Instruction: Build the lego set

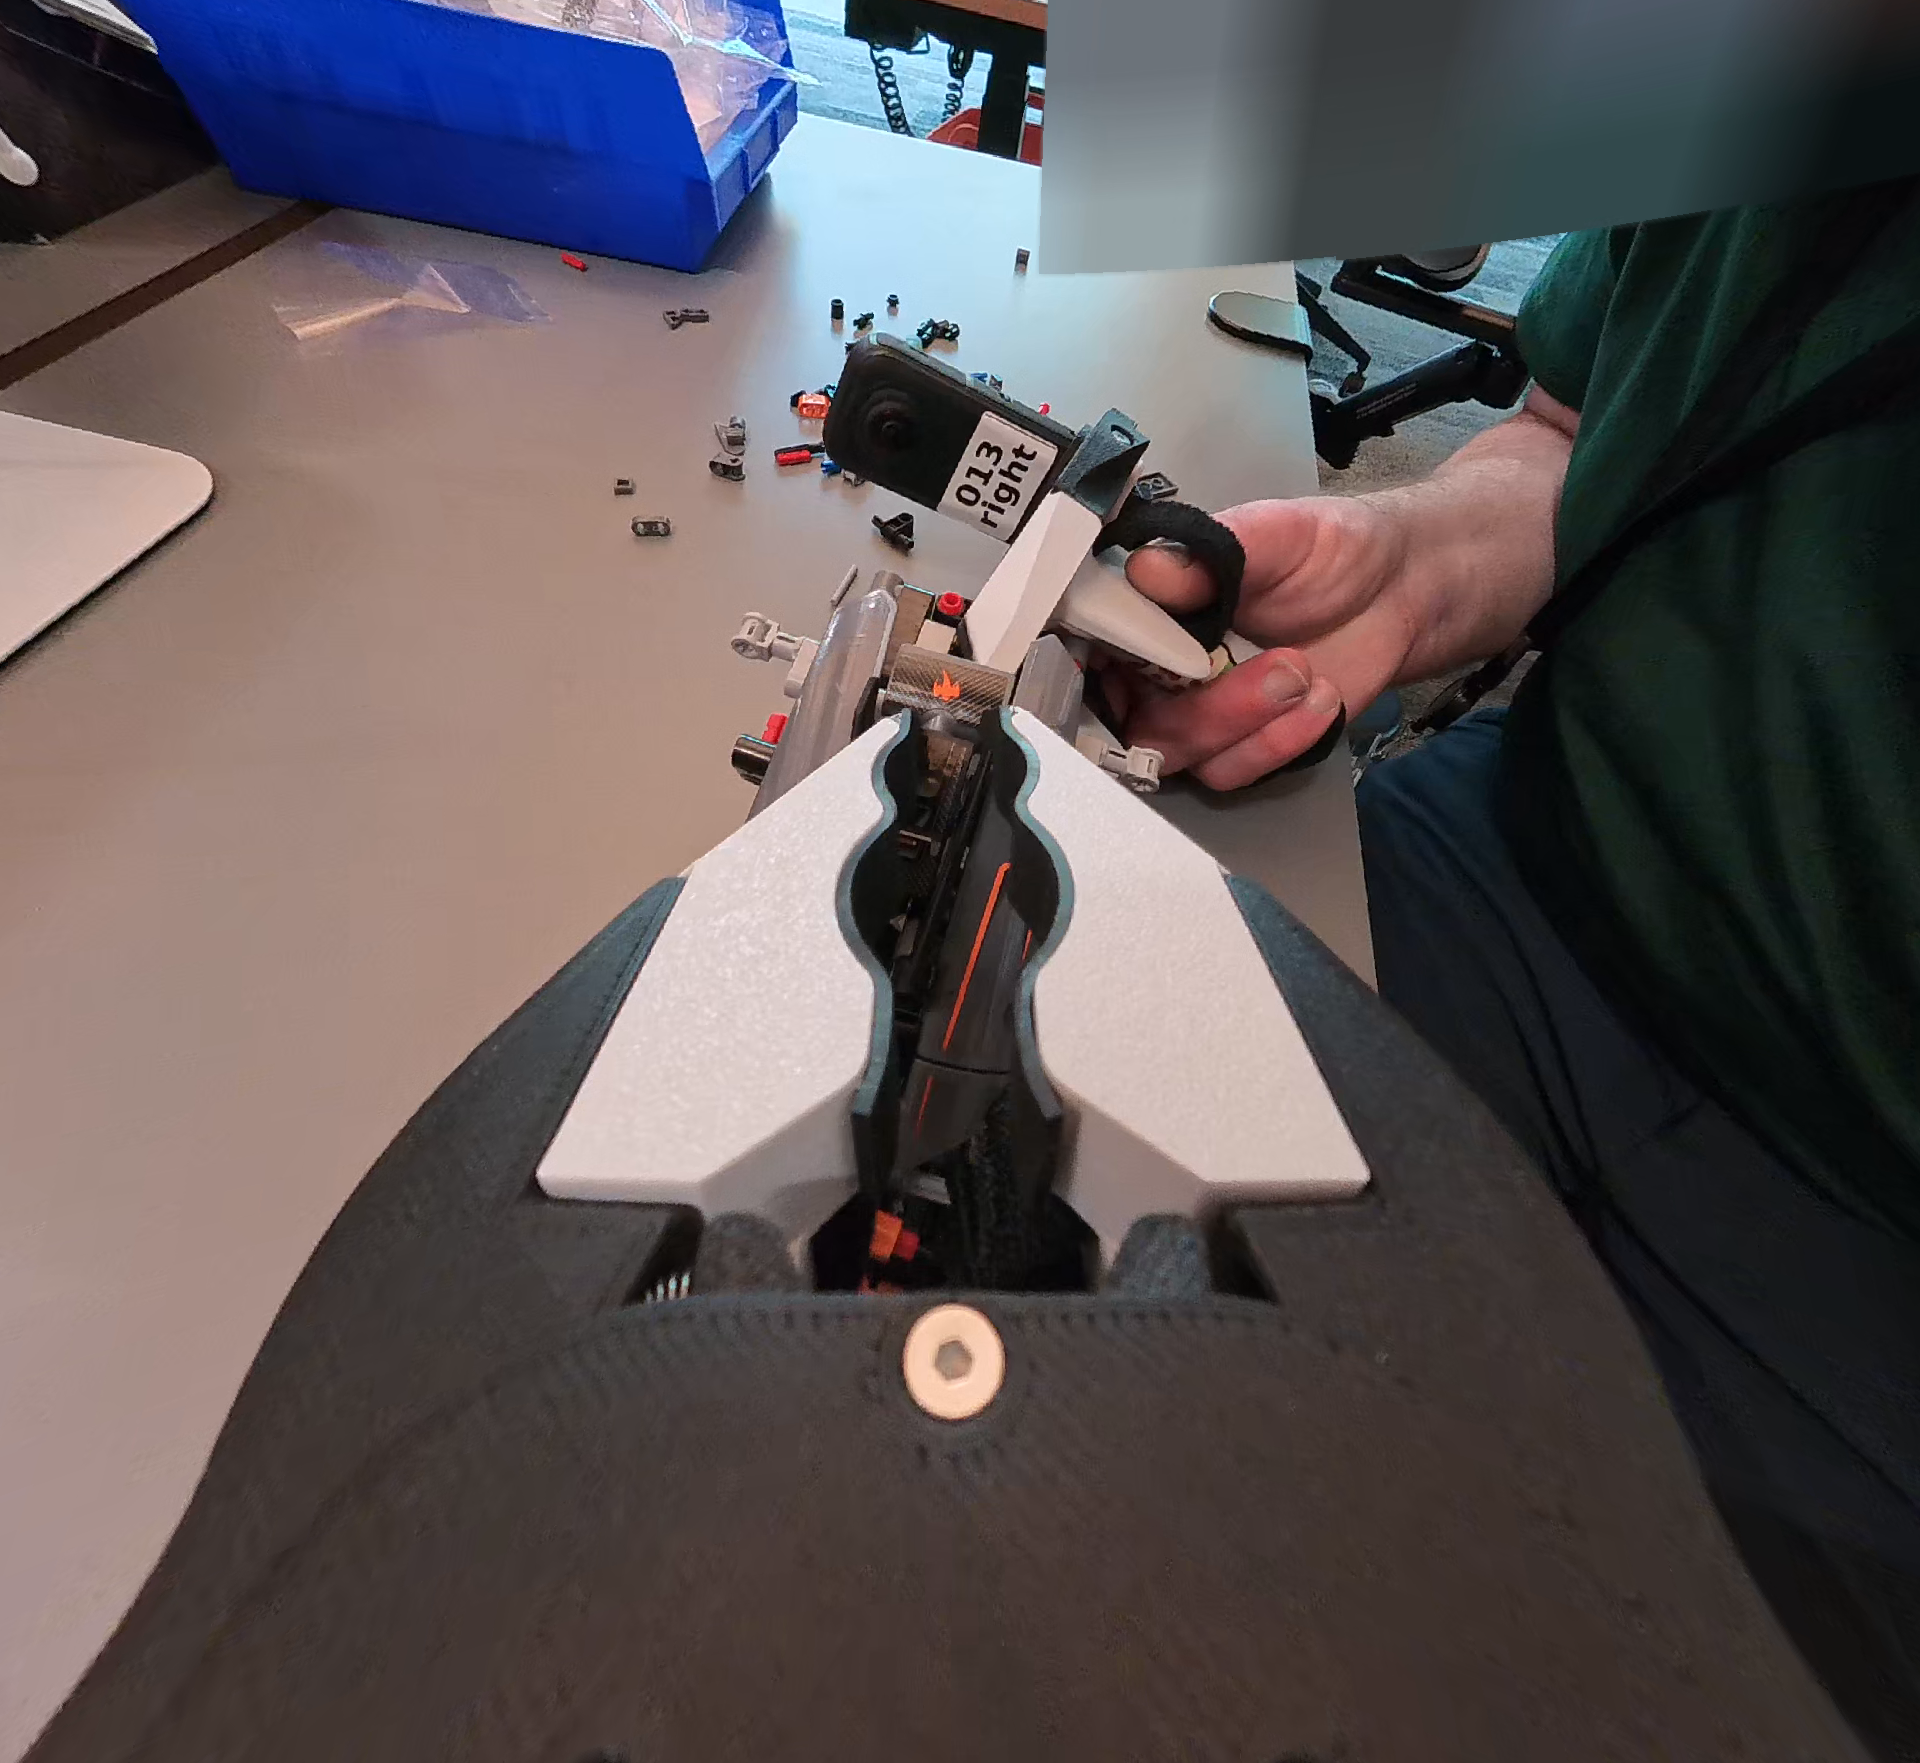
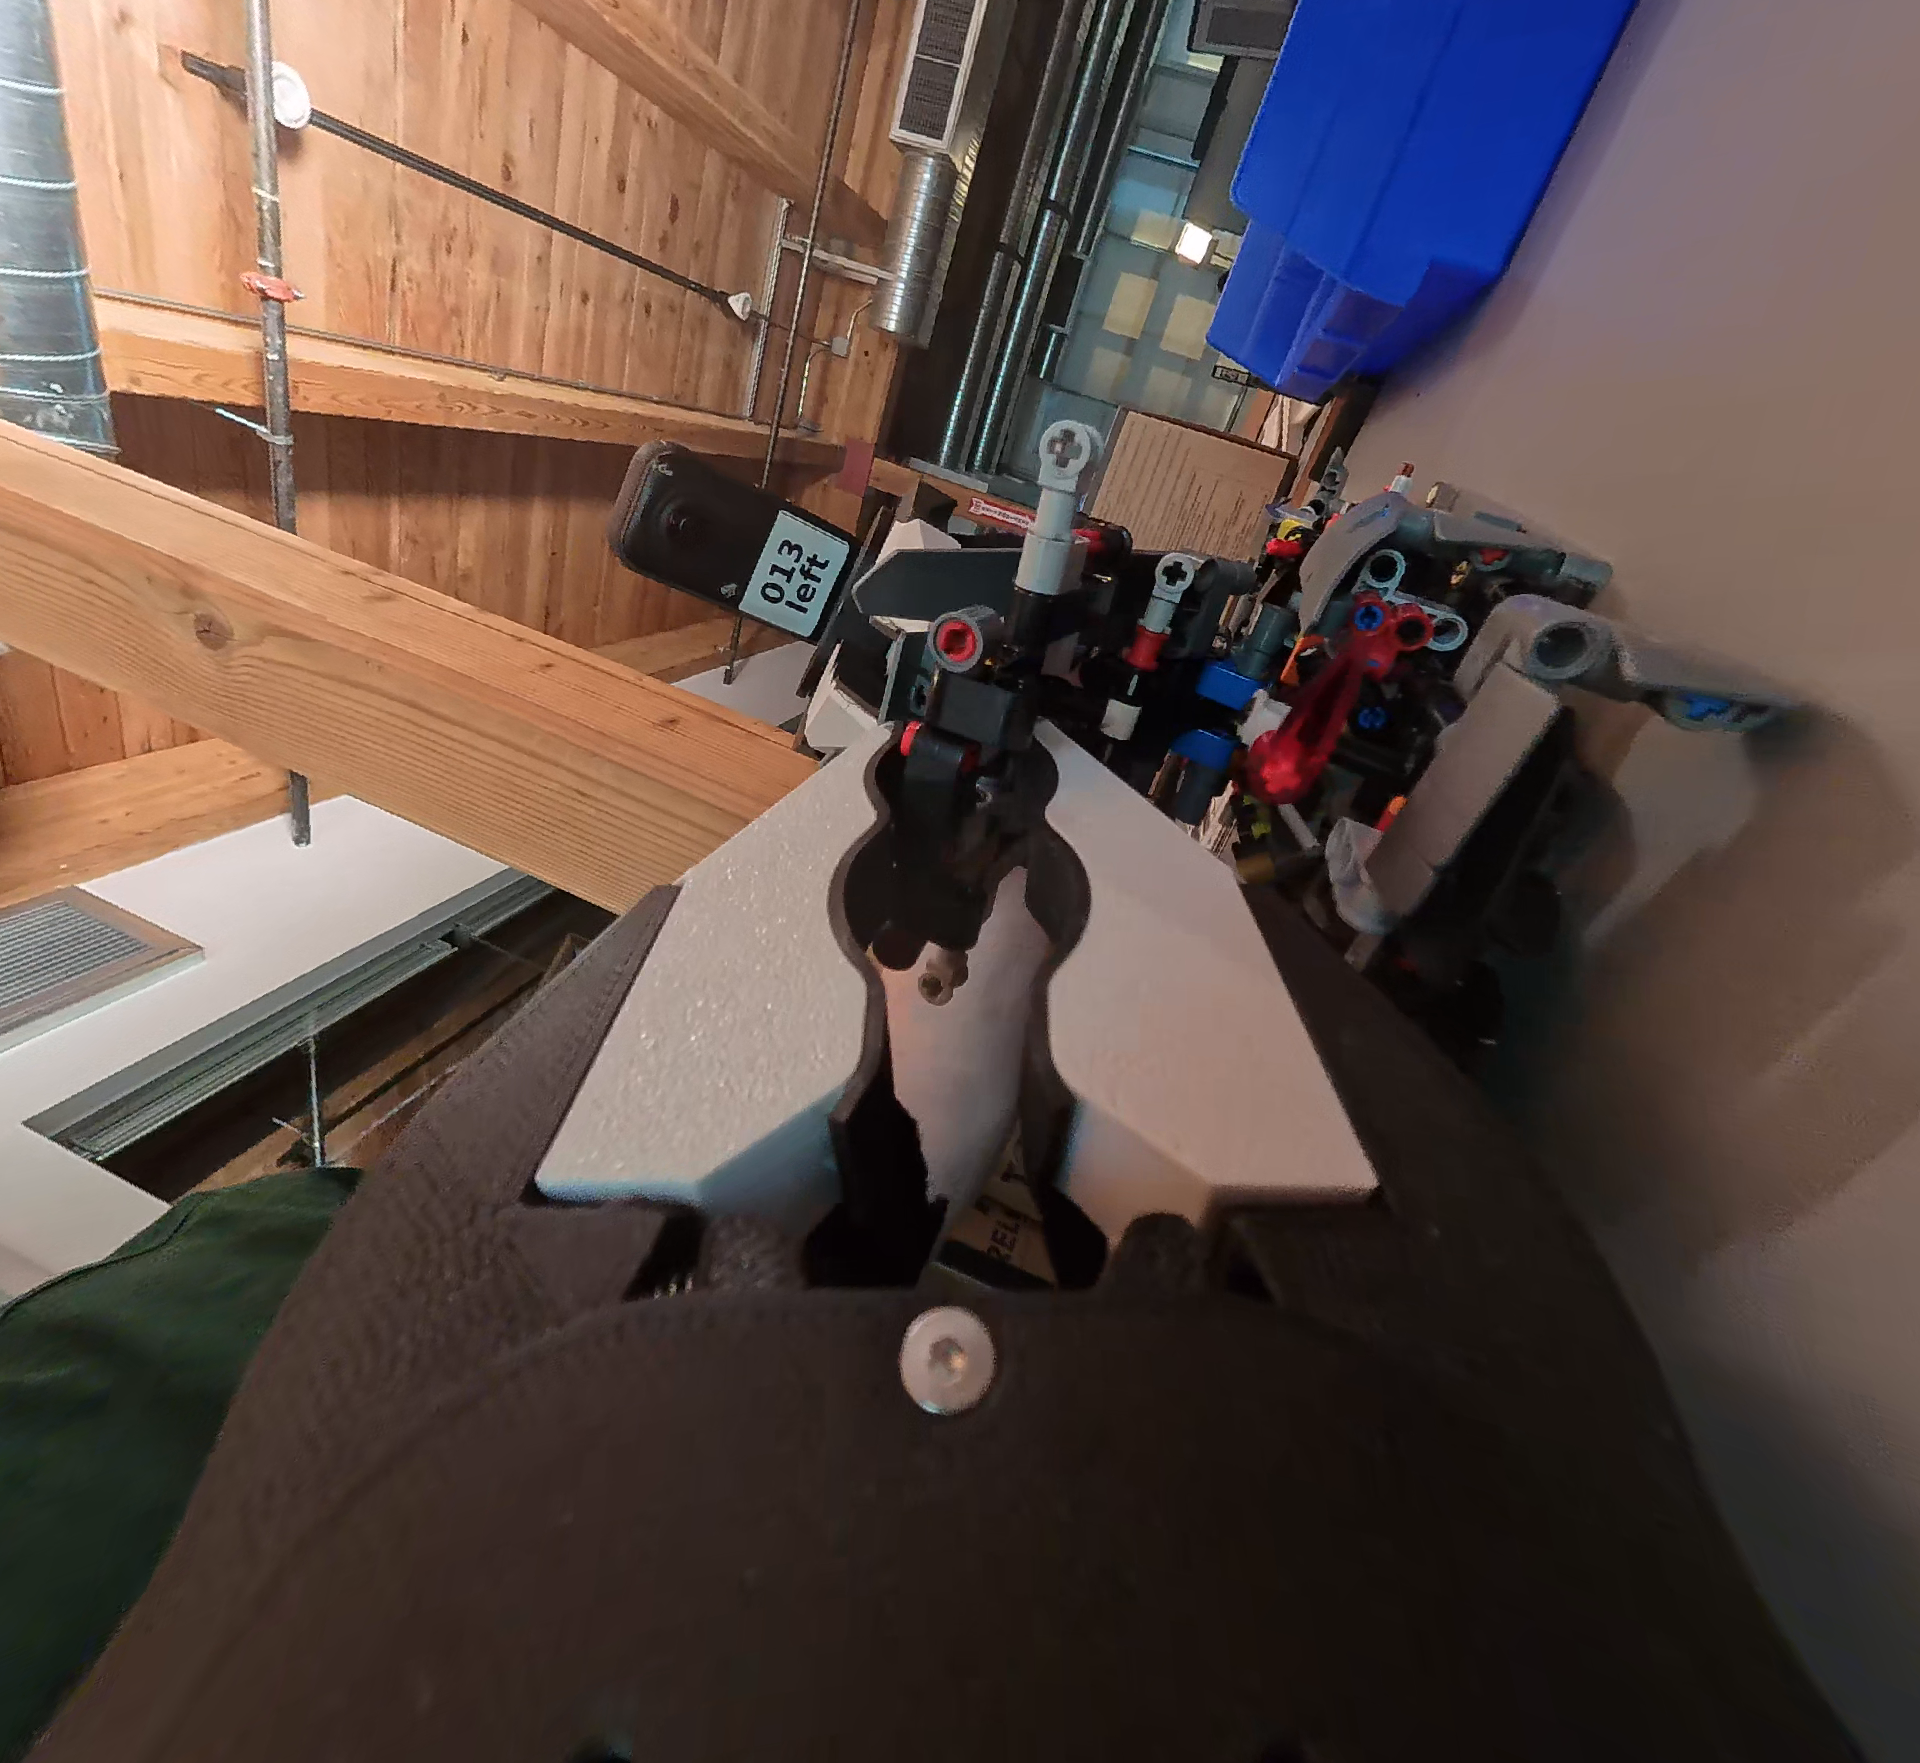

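A partly built Lego model (image 1: 831, 674), grey and black with orange marks, is held between both grippers just over the grey table (image 1: 416, 726). My left gripper (image 1: 951, 726) is shut on its black, orange-striped body (image 1: 977, 965). My right gripper (image 1: 1039, 653), in a person's hand (image 1: 1309, 612), grips the model's far end. In the right wrist view, my right gripper (image 2: 961, 757) is shut on a black block (image 2: 966, 705) with a light grey axle connector (image 2: 1065, 487). The rest of the model (image 2: 1351, 674) lies beside it, against the table (image 2: 1766, 570).
A blue bin (image 1: 447, 103) holding clear plastic bags stands at the back left; it also shows in the right wrist view (image 2: 1403, 103). Several small loose Lego parts (image 1: 727, 456) are scattered mid-table. A white flat sheet (image 1: 73, 518) lies at the left. The table edge (image 1: 1340, 778) runs by the person's lap. Both grippers' tips are close together, under 4 cm apart.
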A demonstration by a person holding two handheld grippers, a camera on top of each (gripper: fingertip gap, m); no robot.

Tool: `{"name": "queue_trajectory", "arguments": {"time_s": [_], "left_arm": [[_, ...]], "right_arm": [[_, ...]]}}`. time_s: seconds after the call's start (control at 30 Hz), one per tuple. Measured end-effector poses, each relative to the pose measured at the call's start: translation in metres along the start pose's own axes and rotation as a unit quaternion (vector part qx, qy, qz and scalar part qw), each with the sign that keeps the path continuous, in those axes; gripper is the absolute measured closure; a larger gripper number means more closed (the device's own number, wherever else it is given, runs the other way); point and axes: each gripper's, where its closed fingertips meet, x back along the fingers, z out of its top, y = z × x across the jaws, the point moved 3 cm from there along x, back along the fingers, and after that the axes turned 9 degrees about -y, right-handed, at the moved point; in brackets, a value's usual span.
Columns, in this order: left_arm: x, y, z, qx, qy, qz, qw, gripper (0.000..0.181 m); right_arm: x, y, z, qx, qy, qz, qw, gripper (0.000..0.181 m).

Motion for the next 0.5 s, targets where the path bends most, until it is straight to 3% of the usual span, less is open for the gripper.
{"name": "queue_trajectory", "arguments": {"time_s": [0.5], "left_arm": [[-0.0014, 0.0014, -0.0012, 0.004, 0.011, -0.011, 1.0, 0.17]], "right_arm": [[-0.0008, -0.0007, -0.0066, 0.028, -0.008, -0.022, 0.999, 0.163]]}}
